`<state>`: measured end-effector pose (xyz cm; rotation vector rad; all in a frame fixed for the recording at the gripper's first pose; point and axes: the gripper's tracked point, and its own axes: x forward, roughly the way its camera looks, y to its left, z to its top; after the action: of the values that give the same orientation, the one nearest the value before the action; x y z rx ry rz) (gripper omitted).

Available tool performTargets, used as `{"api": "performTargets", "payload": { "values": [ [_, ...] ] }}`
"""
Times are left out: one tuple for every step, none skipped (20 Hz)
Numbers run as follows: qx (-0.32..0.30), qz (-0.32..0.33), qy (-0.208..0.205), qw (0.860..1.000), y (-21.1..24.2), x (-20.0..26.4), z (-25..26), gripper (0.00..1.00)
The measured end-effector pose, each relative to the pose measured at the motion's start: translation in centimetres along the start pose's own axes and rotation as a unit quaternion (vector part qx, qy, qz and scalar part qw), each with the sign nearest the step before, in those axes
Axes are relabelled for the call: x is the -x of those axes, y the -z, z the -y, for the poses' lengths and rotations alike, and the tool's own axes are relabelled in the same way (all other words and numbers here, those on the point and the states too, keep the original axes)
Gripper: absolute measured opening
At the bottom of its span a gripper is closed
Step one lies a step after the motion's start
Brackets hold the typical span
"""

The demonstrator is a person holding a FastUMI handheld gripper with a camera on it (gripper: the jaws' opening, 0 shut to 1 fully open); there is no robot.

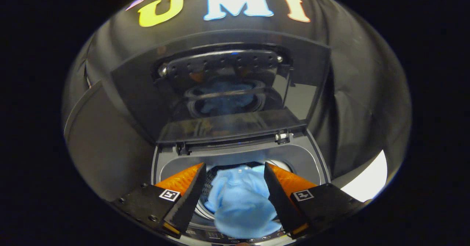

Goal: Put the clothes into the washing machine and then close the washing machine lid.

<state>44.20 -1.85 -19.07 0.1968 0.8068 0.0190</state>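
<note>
Hovering above the washing machine [240,154], the gripper [235,172] has its fingers spread wide and grips nothing. Light-blue clothes [240,202] lie inside the machine's drum, between and below the fingers. Behind the opening, the lid [220,88] stands raised.

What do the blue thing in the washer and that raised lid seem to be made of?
The blue garment, seen between the open gripper's fingers, looks like soft matte cloth: it folds and bunches. The lid looks like dark glossy plastic, perhaps with a glass panel: it mirrors the blue cloth below.
</note>
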Motion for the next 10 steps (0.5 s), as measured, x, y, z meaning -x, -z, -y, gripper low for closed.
{"api": "performTargets", "payload": {
  "values": [
    [-0.003, 0.0, -0.009, 1.0, -0.1, 0.0, -0.5, 0.96],
    [0.002, 0.0, -0.013, 1.0, 0.0, 0.2, -0.6, 0.96],
    [0.012, 0.004, -0.015, 1.0, -0.1, 0.4, -0.7, 0.97],
    [0.024, 0.01, -0.016, 1.0, -0.3, 0.6, -0.6, 0.97],
    [0.037, 0.013, -0.017, 0.999, -0.5, 0.9, -0.7, 0.97],
    [0.05, 0.013, -0.022, 0.998, -0.4, 1.3, -0.8, 0.97],
    [0.06, 0.016, -0.027, 0.998, -0.5, 1.8, -1.0, 0.97],
    [0.066, 0.021, -0.032, 0.997, -0.8, 2.2, -1.1, 0.96],
    [0.07, 0.029, -0.038, 0.996, -1.3, 2.7, -1.4, 0.97],
    [0.07, 0.038, -0.045, 0.996, -1.9, 3.1, -1.7, 0.97]
  ]
}}
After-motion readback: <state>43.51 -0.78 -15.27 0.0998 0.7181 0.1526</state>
